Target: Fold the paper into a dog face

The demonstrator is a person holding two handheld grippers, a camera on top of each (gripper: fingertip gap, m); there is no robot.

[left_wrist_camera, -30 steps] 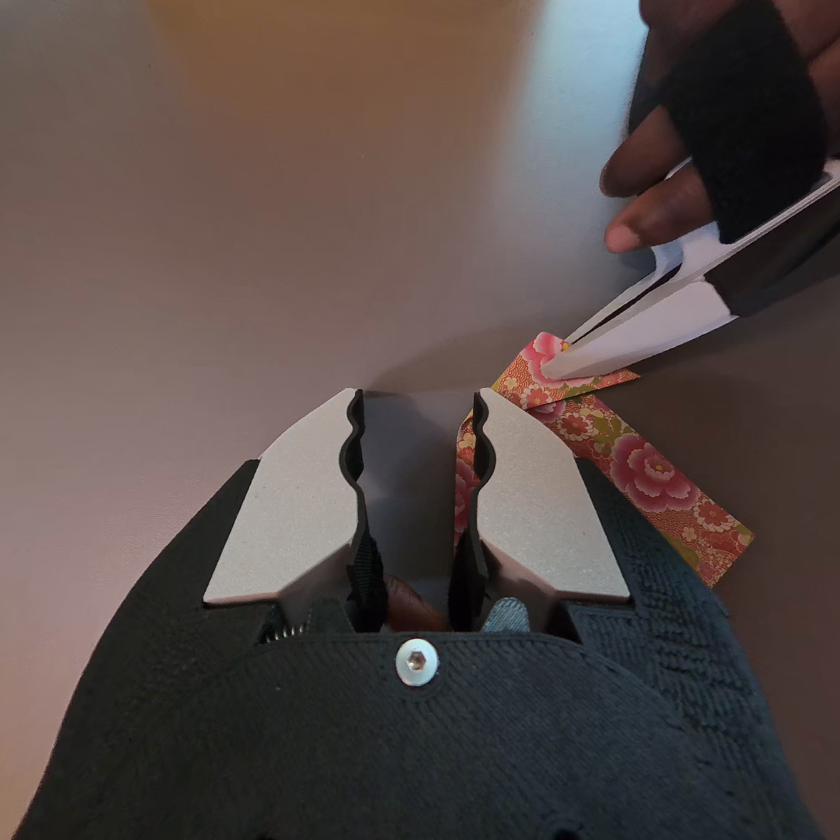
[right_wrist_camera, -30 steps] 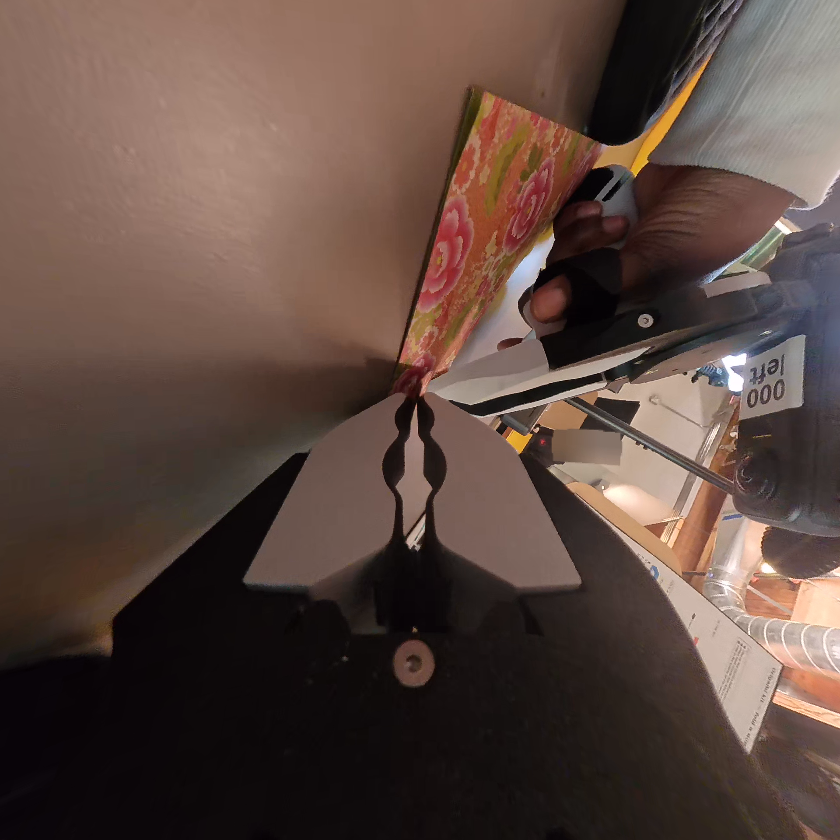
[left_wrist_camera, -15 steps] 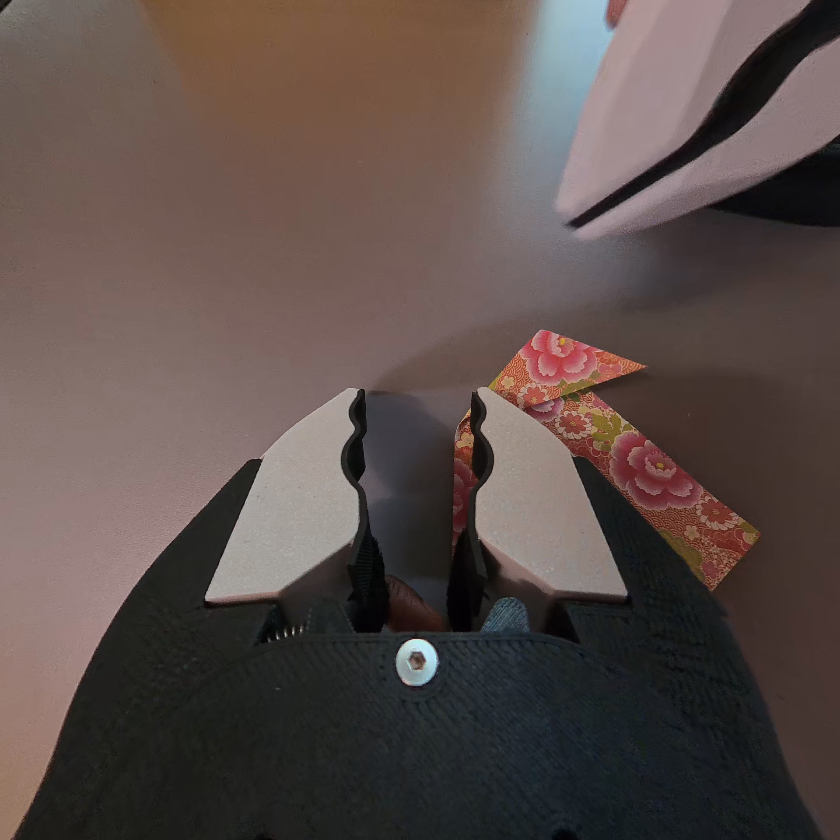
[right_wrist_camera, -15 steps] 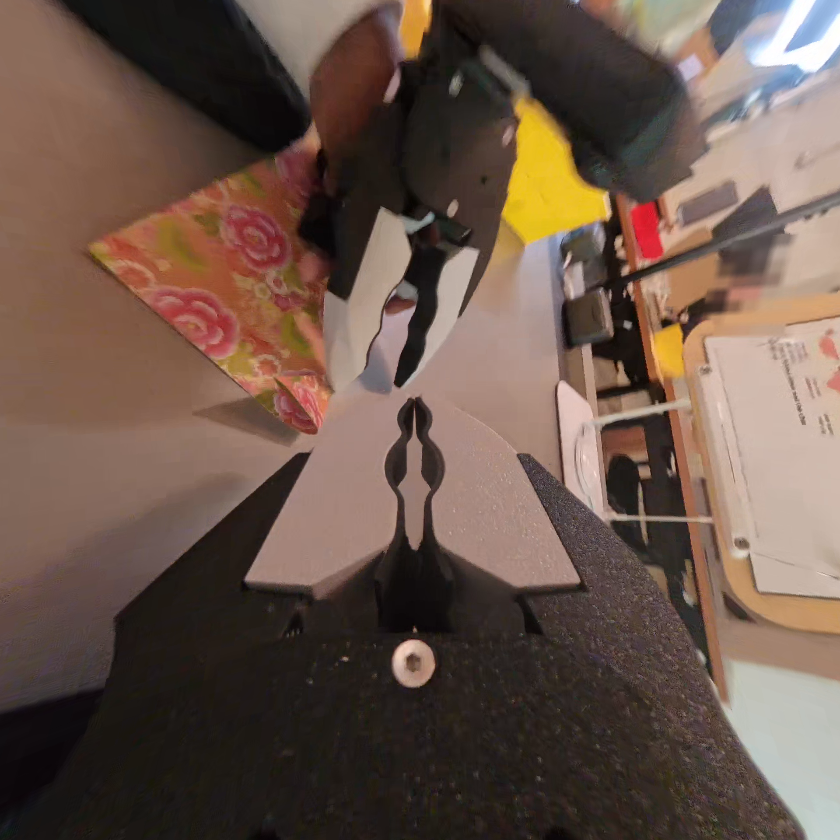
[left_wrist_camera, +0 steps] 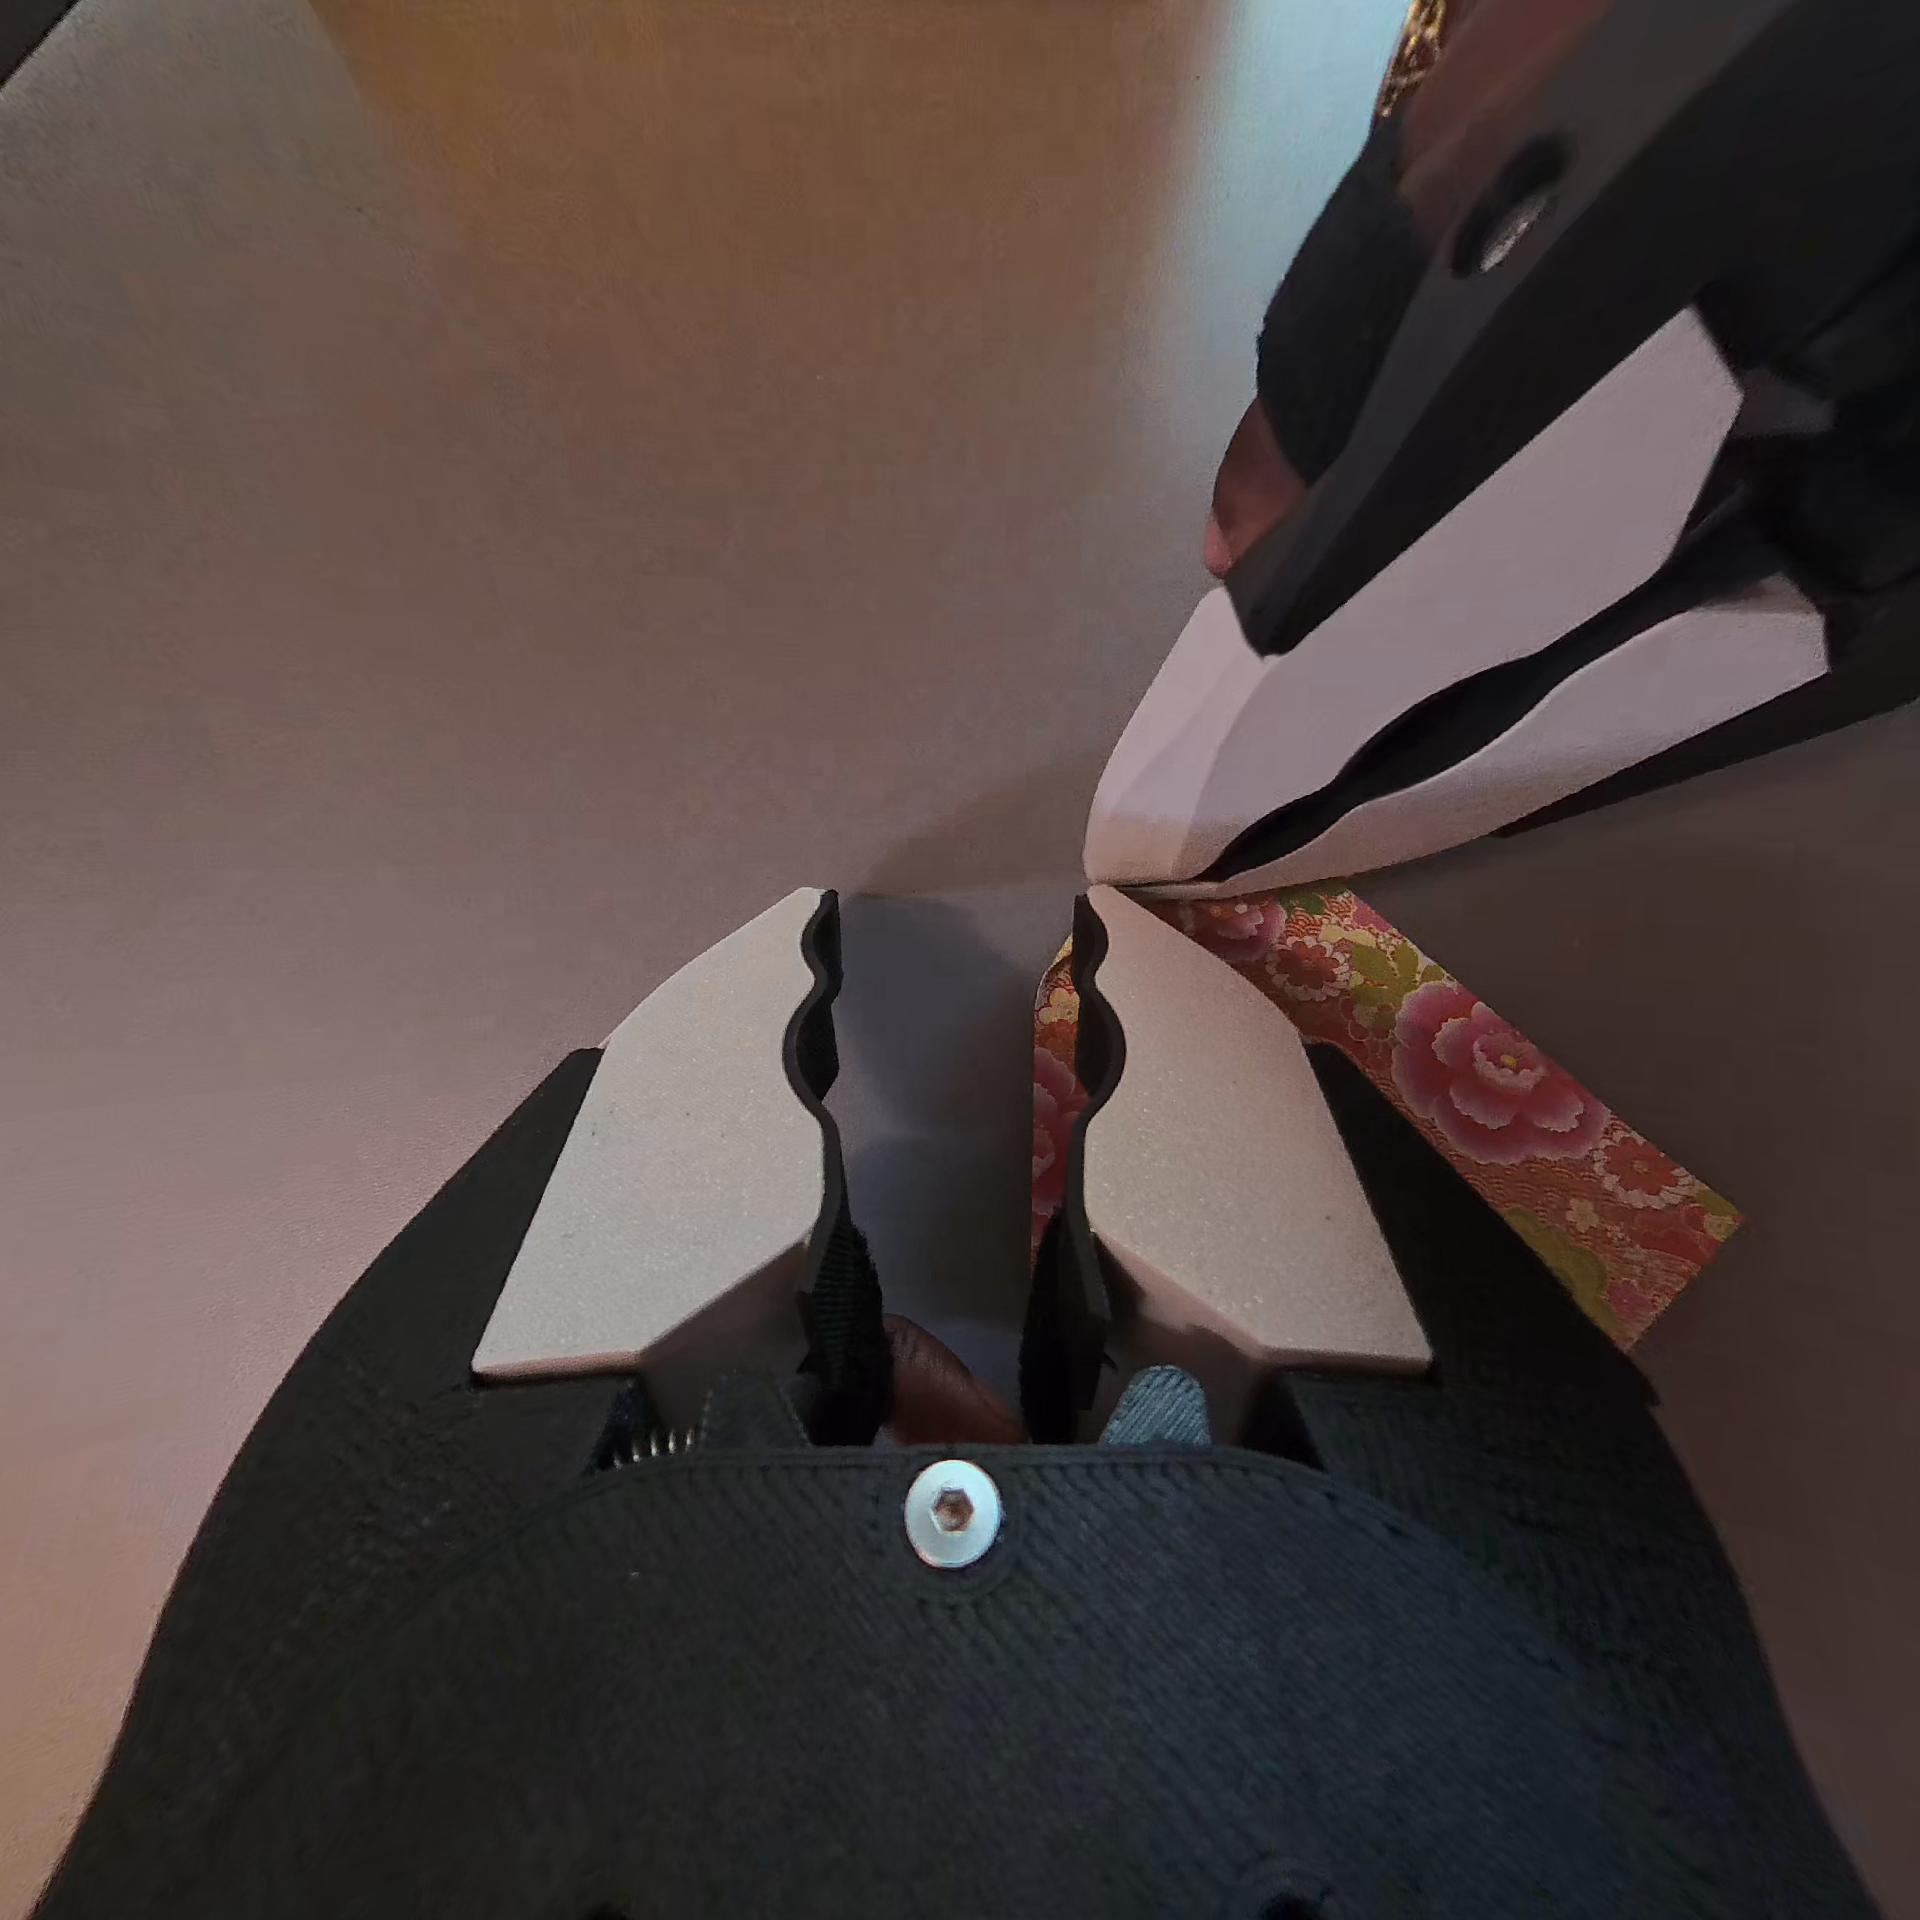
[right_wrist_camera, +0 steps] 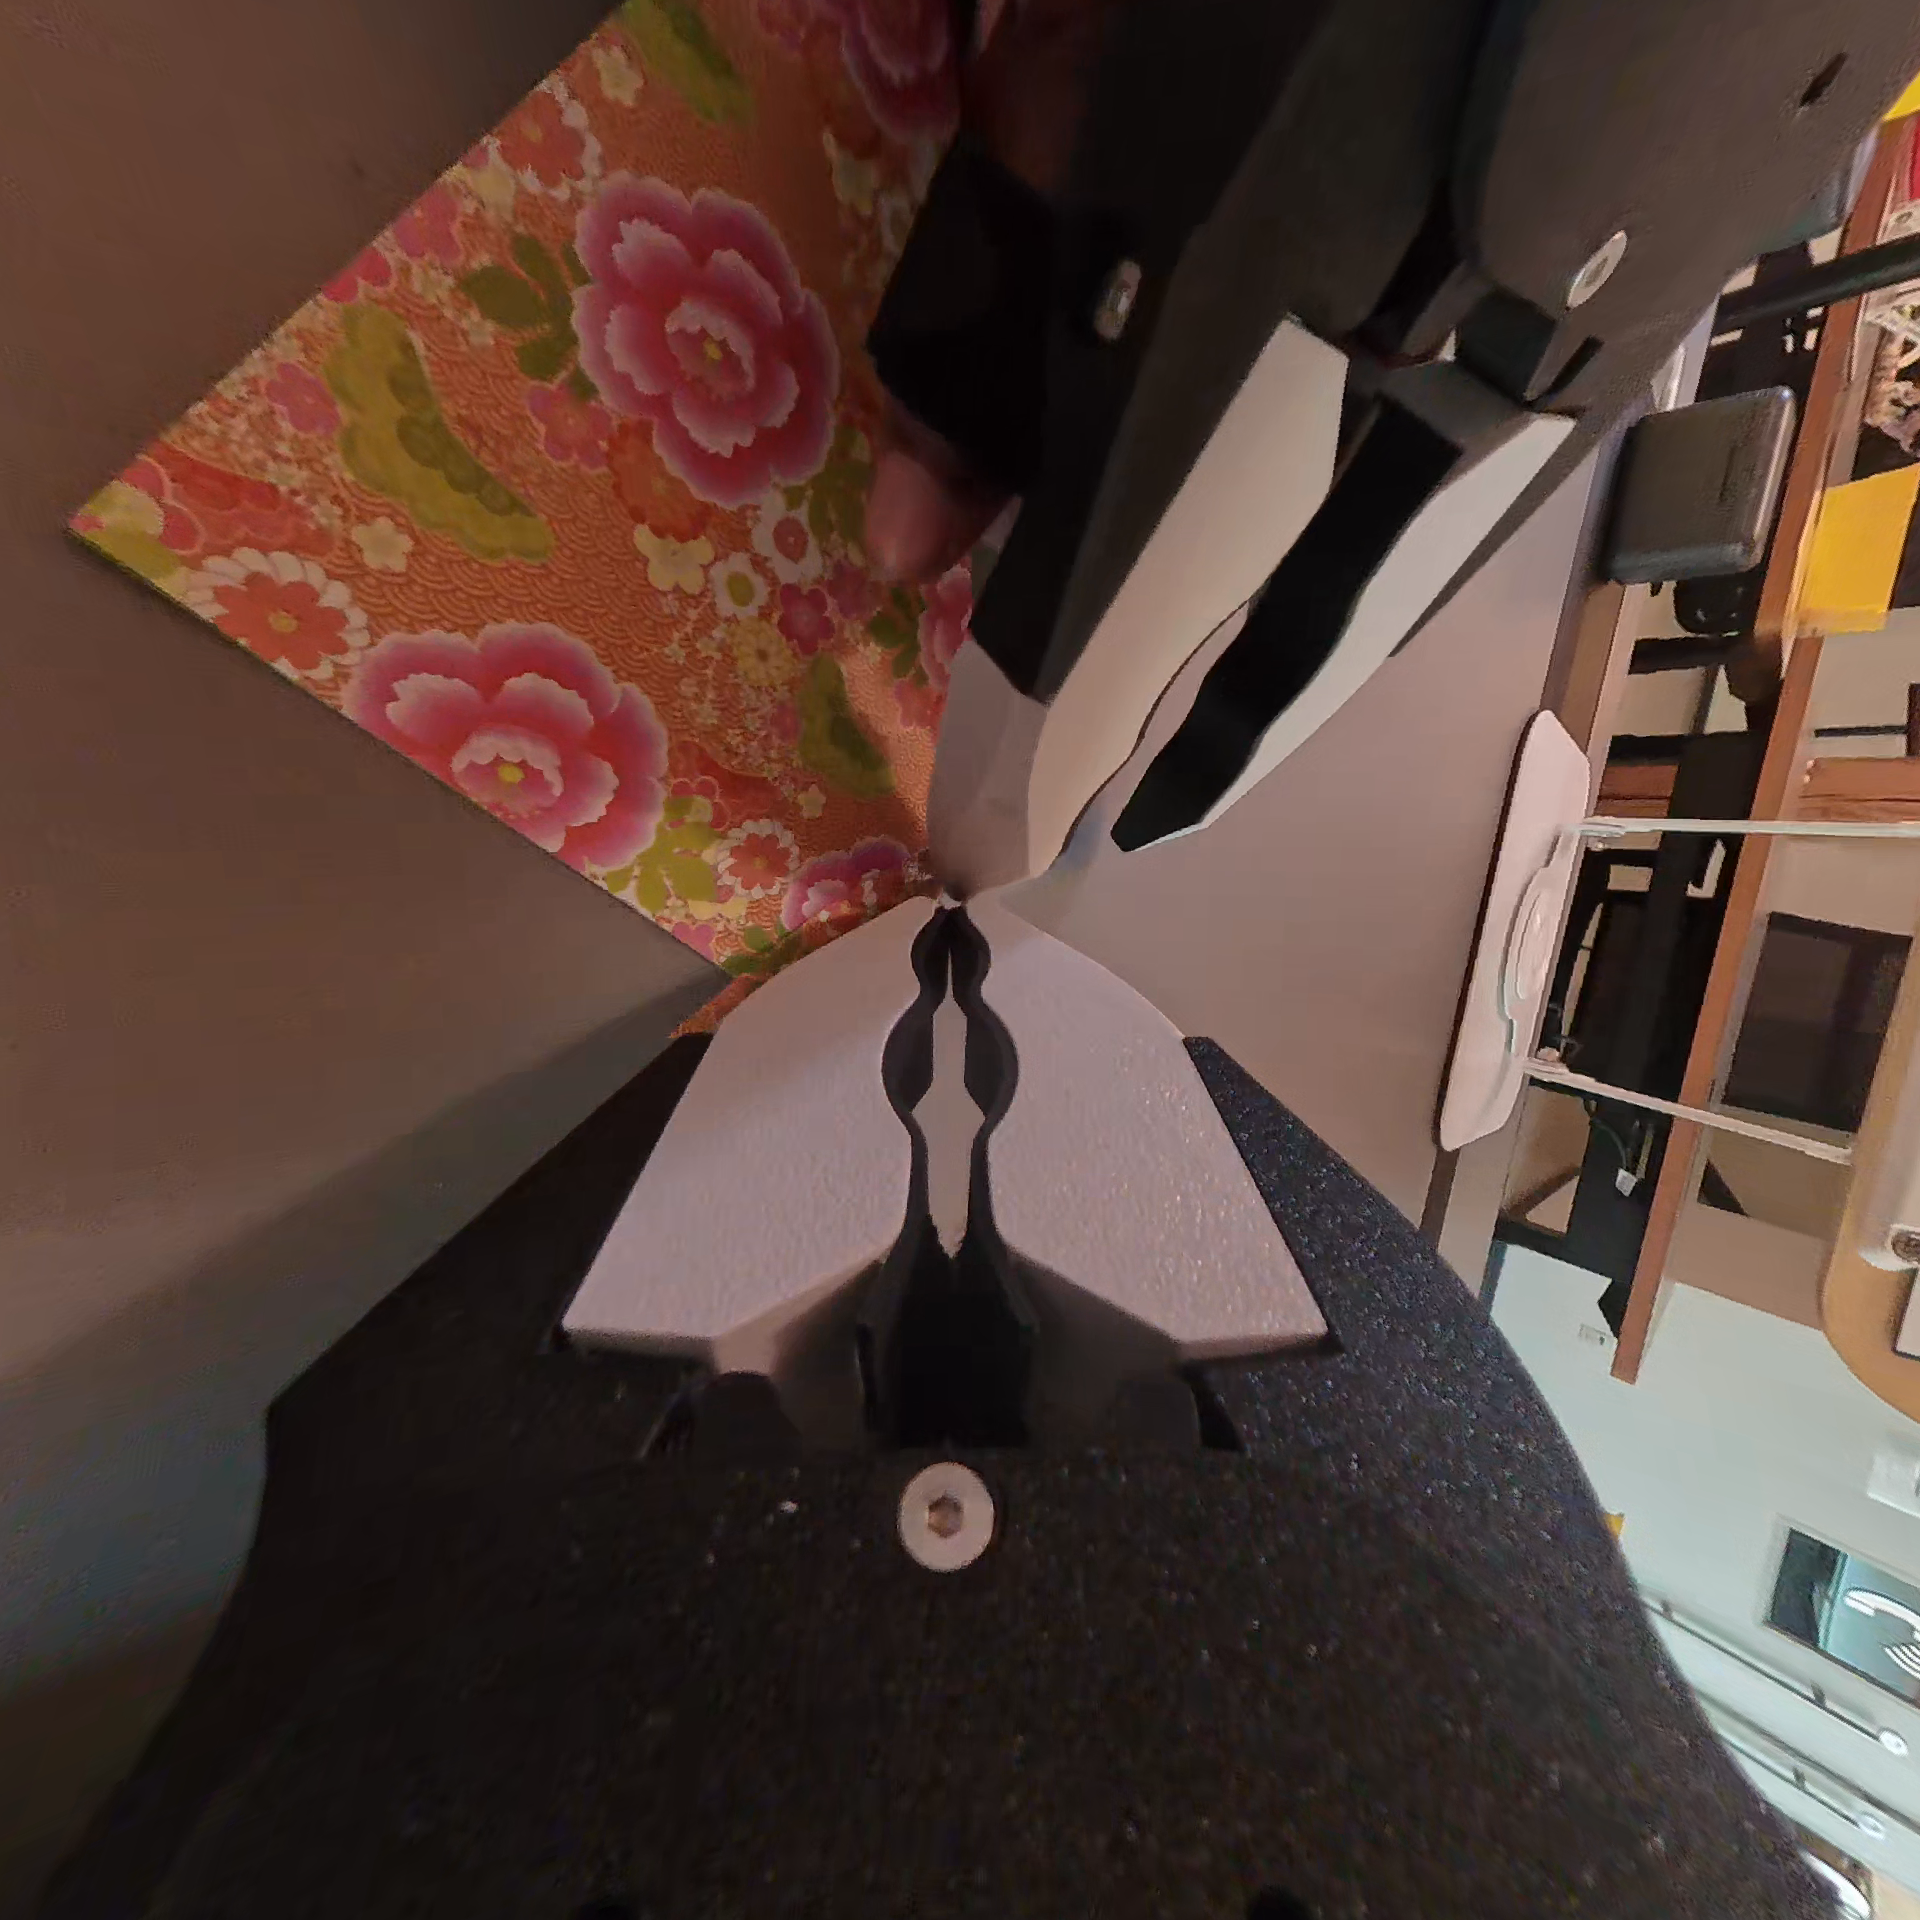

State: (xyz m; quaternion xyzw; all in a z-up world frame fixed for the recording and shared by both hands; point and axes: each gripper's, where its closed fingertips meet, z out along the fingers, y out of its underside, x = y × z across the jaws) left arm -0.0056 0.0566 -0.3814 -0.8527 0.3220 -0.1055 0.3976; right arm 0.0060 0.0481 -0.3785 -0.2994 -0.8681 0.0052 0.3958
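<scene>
On the smooth grey-brown bench [left_wrist_camera: 520,623] lies the floral origami paper [right_wrist_camera: 540,582], pink peonies w/ green leaves on an orange ground, flat and part folded. My left gripper [left_wrist_camera: 951,909] sits low over the paper's near corner, jaws spread w/ a clear gap and nothing between them; its right finger [left_wrist_camera: 1216,1143] covers part of the sheet, and a strip of the pattern shows thru the gap beside that finger. My right gripper [right_wrist_camera: 951,914] comes in from the right, tips pinched together (only a thin wavy slit left further back), pressing down on the paper's edge just beside the left gripper's right fingertip. Can't tell whether any paper is actually caught between the tips or only pushed flat under them. From the left wrist view the right gripper [left_wrist_camera: 1153,868] touches the sheet at its far end, and the paper [left_wrist_camera: 1496,1091] runs out to the right behind it. A white plate-like object [right_wrist_camera: 1507,935] stands further off at the bench edge.
</scene>
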